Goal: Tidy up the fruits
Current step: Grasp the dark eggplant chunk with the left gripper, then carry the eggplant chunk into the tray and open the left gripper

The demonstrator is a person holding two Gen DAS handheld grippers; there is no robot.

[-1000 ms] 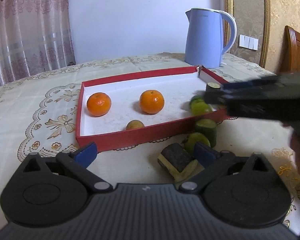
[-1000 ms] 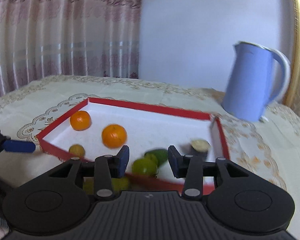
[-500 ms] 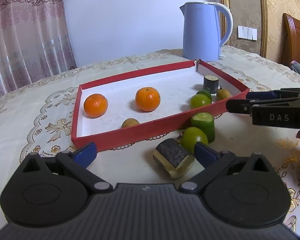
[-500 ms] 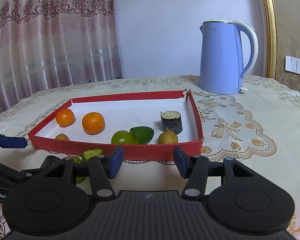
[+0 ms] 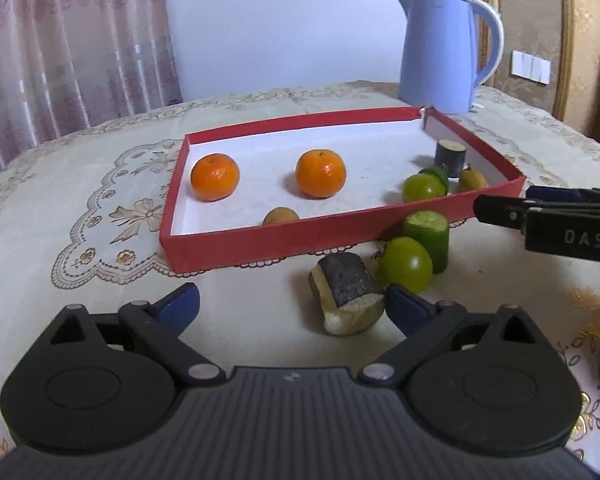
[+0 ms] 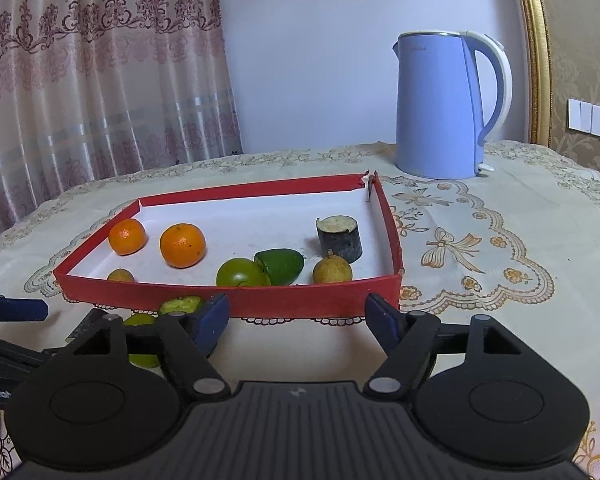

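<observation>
Only our left wrist view shows the dark-skinned chunk (image 5: 346, 294) lying just before our left gripper (image 5: 292, 308), whose jaws stand wide apart, empty. Our right gripper (image 6: 296, 322), jaws just opened with nothing between them, sits before the red tray (image 6: 300, 300) holding the oranges (image 6: 182, 245).
</observation>
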